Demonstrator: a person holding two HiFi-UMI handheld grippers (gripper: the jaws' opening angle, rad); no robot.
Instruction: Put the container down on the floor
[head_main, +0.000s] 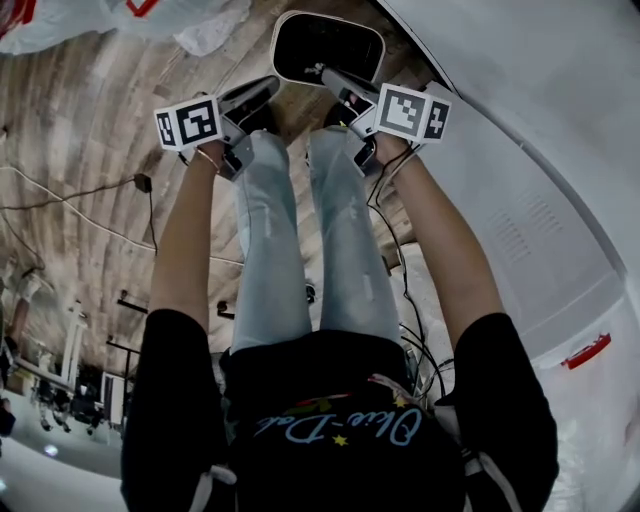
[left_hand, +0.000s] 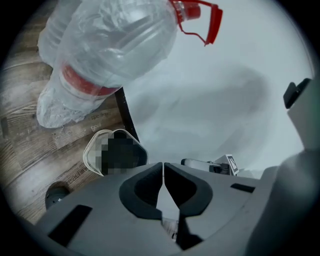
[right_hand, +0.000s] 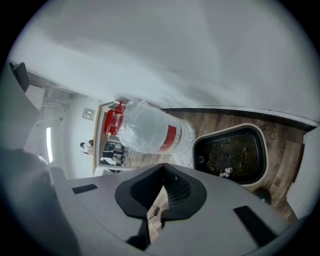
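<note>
Left gripper and right gripper fingers are pressed together, empty. The container appears to rest on the floor, upper centre. Lift both grippers straight, clear of its rim.

The wooden floor bears the dark, cream-rimmed container. A plastic-wrapped water bottle with a red band rests just beside it. A thin cable lies well apart from it.
</note>
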